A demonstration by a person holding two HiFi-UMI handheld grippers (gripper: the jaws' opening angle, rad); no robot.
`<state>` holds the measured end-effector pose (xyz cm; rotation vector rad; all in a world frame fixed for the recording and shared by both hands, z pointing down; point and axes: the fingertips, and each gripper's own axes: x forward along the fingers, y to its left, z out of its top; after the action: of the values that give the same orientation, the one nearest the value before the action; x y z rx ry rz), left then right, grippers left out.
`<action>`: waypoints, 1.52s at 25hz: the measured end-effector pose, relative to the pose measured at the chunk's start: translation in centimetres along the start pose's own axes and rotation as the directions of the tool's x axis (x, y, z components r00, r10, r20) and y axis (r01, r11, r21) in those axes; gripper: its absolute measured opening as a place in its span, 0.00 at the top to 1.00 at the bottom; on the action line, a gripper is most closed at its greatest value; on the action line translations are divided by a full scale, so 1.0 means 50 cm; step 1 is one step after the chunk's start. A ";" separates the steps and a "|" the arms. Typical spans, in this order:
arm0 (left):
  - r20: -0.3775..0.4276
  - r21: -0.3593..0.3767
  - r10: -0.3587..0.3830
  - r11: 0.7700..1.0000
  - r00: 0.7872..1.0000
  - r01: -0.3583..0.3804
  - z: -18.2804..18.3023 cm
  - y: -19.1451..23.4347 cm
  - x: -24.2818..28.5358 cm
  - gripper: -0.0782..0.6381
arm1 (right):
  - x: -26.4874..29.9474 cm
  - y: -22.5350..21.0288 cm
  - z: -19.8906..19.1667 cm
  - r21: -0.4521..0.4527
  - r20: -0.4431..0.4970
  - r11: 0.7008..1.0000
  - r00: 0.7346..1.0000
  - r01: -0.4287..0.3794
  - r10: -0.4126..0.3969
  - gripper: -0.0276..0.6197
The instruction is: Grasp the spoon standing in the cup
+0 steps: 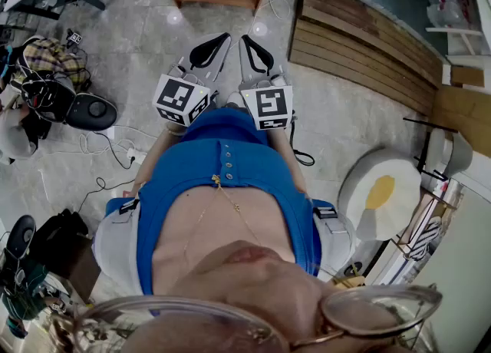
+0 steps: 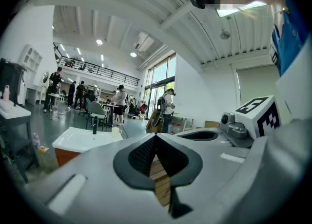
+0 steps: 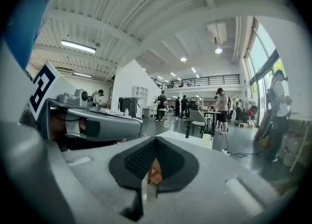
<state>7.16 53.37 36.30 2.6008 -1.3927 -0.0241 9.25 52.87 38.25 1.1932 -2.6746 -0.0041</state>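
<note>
**Both grippers shut, the cup far off on a white sink**

A small white cup (image 2: 116, 131) sits on a white sink top (image 2: 78, 140), a little left of the middle in the left gripper view. A black tap (image 2: 94, 128) stands just beside it. The cup is far from both grippers. It is too small to tell if the spoon stands in it.

The left gripper (image 1: 221, 40) and the right gripper (image 1: 247, 40) lie side by side in the top middle of the head view, in front of the person's blue top (image 1: 230, 167). On each one the jaws are pressed together at the tips, and they hold nothing.

At the left of the head view a round black machine (image 1: 90, 111) sits on the floor, with white cables (image 1: 115, 144) near it. At the right is a round white cushion (image 1: 380, 190) with a yellow spot, like a fried egg. Wooden boards (image 1: 360, 44) lie in the upper right.

The floor (image 1: 153, 29) is grey stone tiles. The room is big and white, with a high ceiling, lamps and tall windows. People stand by tables far at the back.
</note>
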 end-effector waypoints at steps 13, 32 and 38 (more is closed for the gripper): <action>0.009 -0.005 0.022 1.000 1.000 -0.022 0.002 -0.026 0.031 0.89 | -0.020 -0.039 0.005 0.031 0.050 0.999 0.999 -0.022 0.021 0.95; 0.010 -0.012 0.044 0.999 0.999 -0.044 -0.005 -0.017 0.067 0.89 | -0.002 -0.076 -0.001 0.047 0.056 0.998 0.998 -0.036 0.033 0.95; 0.017 -0.011 0.007 1.000 1.000 -0.007 0.010 0.025 0.100 0.89 | 0.047 -0.081 0.002 0.057 0.047 0.998 0.999 -0.028 0.026 0.95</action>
<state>8.87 48.51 36.42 2.5924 -1.4033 -0.0527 10.70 48.42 38.22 1.1874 -2.7482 0.0504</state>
